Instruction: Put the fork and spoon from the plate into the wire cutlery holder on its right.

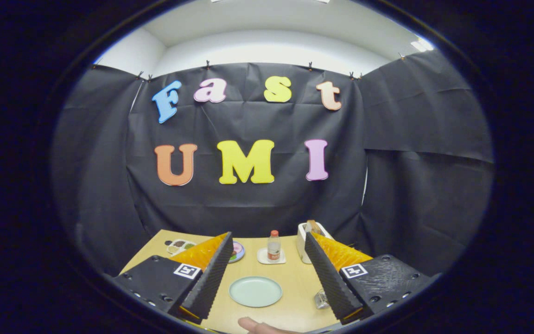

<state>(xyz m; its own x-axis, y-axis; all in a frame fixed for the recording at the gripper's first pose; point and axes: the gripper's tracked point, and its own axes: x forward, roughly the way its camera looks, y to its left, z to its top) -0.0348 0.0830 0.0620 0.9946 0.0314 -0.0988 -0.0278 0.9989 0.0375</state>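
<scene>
Hand-held gripper point(267, 273) hung open and empty above the counter point(295, 278), the plate point(255, 291) between its fingers looked bare, wire cutlery holder point(321, 299) right of it, contents unclear, so likely near done.

I see even, bright light from ceiling fixtures above the booth, with a glaring patch upper right. The desk point(295, 278) is softly lit, with only faint shadows. Fisheye distortion bends the edges; the centre stays fairly sharp.
</scene>
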